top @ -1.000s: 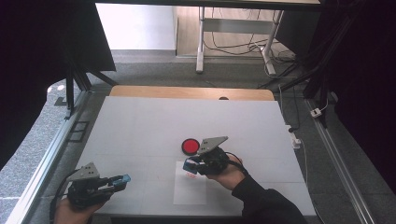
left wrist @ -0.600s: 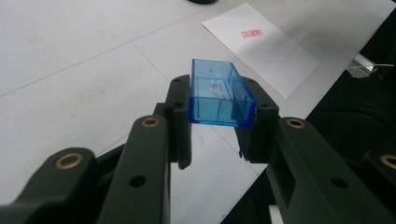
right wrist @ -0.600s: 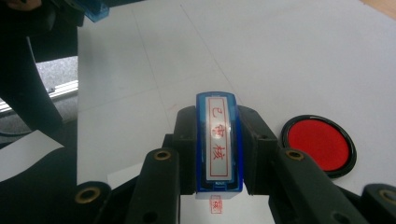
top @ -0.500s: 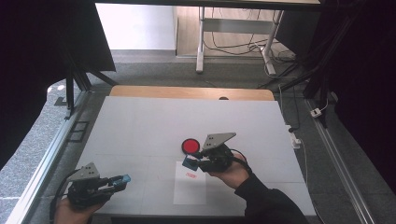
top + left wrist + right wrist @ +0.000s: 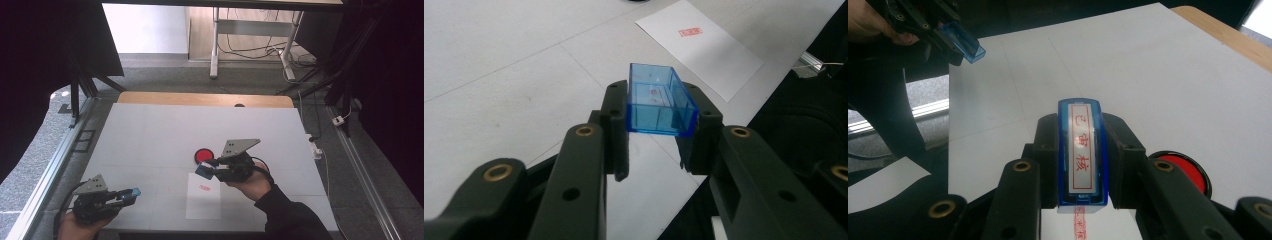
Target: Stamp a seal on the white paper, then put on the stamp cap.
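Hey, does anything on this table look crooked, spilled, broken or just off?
Nothing stands out. The white sheet lies flat with one neat red imprint. The red ink pad sits open beside it, nothing spilled. The right gripper clamps the blue stamp, and the left gripper clamps its clear blue cap.

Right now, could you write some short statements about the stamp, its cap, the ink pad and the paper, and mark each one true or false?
1. The right gripper is shut on the stamp. True.
2. The left gripper holds a red cap. False: the cap is blue.
3. The paper already bears a red print. True.
4. The ink pad lies on the paper. False: it lies on the table, beyond the paper.
5. The stamp presses on the paper. False: it is lifted above it.
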### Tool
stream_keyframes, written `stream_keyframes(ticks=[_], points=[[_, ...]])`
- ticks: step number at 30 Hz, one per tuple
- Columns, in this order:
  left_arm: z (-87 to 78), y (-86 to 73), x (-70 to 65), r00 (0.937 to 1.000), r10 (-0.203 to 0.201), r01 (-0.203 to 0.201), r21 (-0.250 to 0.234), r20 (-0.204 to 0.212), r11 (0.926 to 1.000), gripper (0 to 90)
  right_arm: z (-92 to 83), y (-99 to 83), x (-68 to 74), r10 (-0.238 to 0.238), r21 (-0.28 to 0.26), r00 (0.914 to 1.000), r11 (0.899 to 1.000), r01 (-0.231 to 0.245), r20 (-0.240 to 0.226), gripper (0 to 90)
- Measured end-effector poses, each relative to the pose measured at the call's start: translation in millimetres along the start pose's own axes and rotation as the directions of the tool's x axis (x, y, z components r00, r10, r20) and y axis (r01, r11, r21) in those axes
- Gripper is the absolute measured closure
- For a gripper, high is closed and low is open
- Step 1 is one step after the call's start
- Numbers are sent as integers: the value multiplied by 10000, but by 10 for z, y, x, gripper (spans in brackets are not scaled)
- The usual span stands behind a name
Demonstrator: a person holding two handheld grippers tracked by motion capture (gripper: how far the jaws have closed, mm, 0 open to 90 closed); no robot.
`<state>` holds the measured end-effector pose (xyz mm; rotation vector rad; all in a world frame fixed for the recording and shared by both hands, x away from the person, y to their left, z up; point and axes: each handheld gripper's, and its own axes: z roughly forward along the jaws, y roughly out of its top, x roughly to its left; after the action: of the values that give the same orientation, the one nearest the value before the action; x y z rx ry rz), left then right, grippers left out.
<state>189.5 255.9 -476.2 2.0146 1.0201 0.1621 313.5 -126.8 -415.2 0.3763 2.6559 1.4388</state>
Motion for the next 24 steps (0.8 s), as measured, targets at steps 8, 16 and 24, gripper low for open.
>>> stream_keyframes(ticks=[8, 16, 24], points=[[-4, 0, 5, 9999, 7, -6, -61, 137, 10000, 682, -35, 17, -4, 16, -101, 10000, 9999, -17, -37, 713], [8, 28, 11, 9992, -76, 80, -91, 401, 9999, 683, -50, 32, 6, 11, -127, 9999, 9999, -13, -109, 713], [114, 149, -47, 9954, 556, -555, -37, 775, 9985, 684, -84, 54, 0, 33, -222, 9999, 9997, -36, -145, 713]])
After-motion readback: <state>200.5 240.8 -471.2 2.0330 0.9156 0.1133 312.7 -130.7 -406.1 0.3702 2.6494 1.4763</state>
